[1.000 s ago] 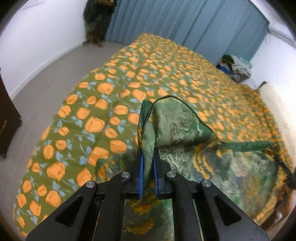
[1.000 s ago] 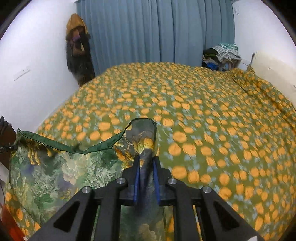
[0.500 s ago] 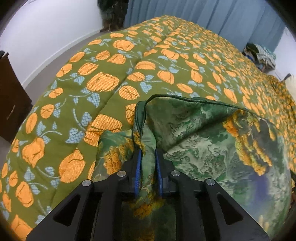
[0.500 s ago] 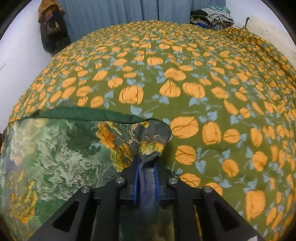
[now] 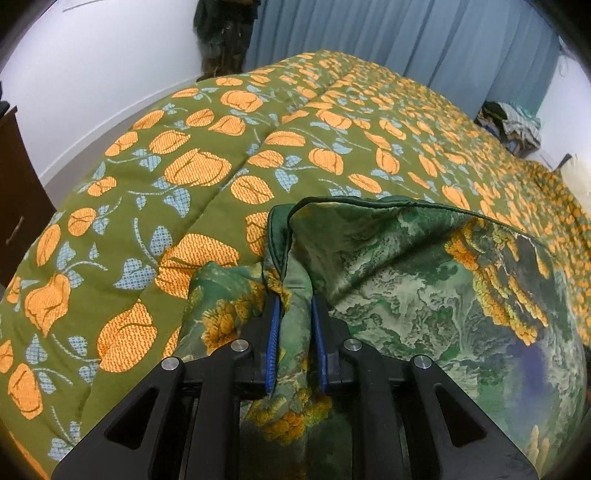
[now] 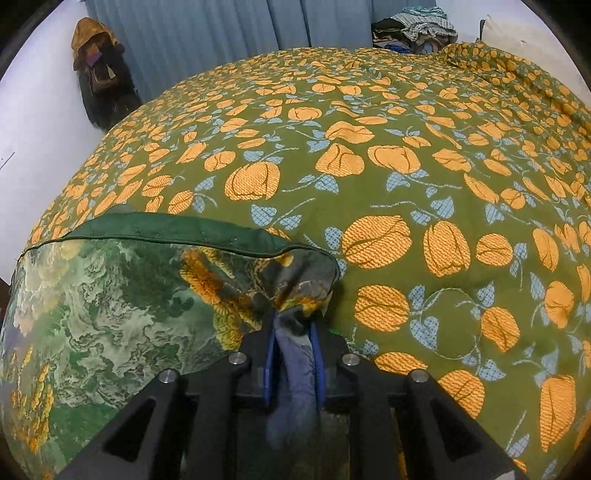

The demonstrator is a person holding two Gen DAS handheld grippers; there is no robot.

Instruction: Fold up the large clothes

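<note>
a: green printed garment (image 5: 424, 280) lies on the bed (image 5: 192, 177), corners pinched in the left gripper (image 5: 294, 332) and right gripper (image 6: 293, 347).
b: jaws barely parted; release unevenly and i'd guess the fold skews.

Green printed garment (image 5: 406, 280) on floral bedspread (image 5: 192, 192)

We see both views evenly lit by soft indoor light, with no hard glare. The bedspread (image 5: 207, 173) shows sharp weave up close, while the blue curtain (image 6: 207, 33) and far corners go soft. Fisheye distortion bulges the bed and bends the walls, and dark vignetting rims all 4 corners. A faint shadow sits under the patterned cloth (image 6: 110, 314).
</note>
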